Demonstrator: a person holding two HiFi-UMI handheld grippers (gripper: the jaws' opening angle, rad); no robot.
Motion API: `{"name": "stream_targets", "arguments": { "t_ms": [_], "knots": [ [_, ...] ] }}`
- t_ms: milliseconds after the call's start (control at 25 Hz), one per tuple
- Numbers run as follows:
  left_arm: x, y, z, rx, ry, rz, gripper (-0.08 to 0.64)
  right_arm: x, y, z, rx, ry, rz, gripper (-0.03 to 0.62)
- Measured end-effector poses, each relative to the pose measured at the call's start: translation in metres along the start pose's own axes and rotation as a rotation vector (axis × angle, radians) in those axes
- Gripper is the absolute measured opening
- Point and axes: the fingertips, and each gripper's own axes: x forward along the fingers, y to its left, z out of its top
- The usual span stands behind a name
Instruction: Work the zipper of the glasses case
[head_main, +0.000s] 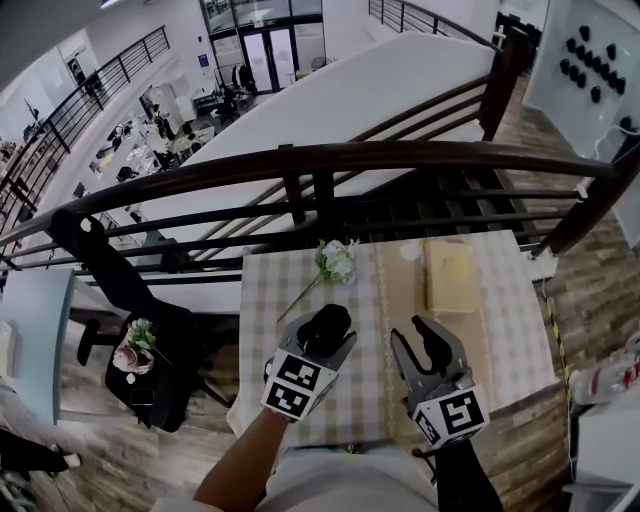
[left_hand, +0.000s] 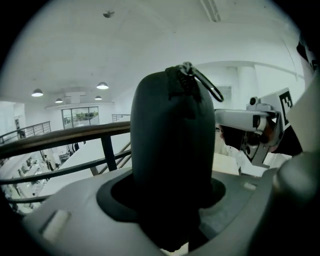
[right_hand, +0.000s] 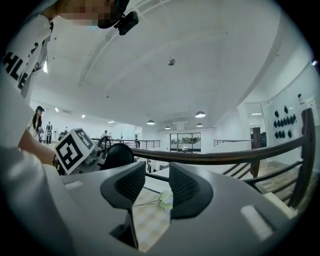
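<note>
Checked table (head_main: 265, 300) by a railing (head_main: 300, 157): one glasses case (head_main: 327, 325) is held up over the table's near edge.

Above the table's near edge, the case is clamped upright in the left gripper (head_main: 320, 345), whose jaws are pressed on its lower body. Beside it, the right gripper (head_main: 422, 345) is held with jaws partly apart and nothing between them. The case is judged light, soft-shelled and slightly yielding, so it is best gripped across the body while the small pull (left_hand: 187, 67) at its top, to which one metal ring (left_hand: 210, 86) is attached, is pinched. Counted: one case, two grippers, one pull. At the table's far end, one flower sprig (head_main: 335, 262) and one pale box (head_main: 450, 275) are seen.
</note>
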Motion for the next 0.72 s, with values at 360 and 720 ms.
{"name": "stream_targets", "arguments": {
  "t_ms": [360,720],
  "knots": [
    [0.03,-0.025,-0.076,-0.025,0.184,-0.001,0.267,-0.015,-0.014,-0.02,0.038,0.007,-0.012,0.174],
    [0.08,-0.062,-0.193,-0.201,0.608,-0.181,0.271,-0.045,-0.032,-0.045,0.077,0.048,-0.036,0.172]
  ]
}}
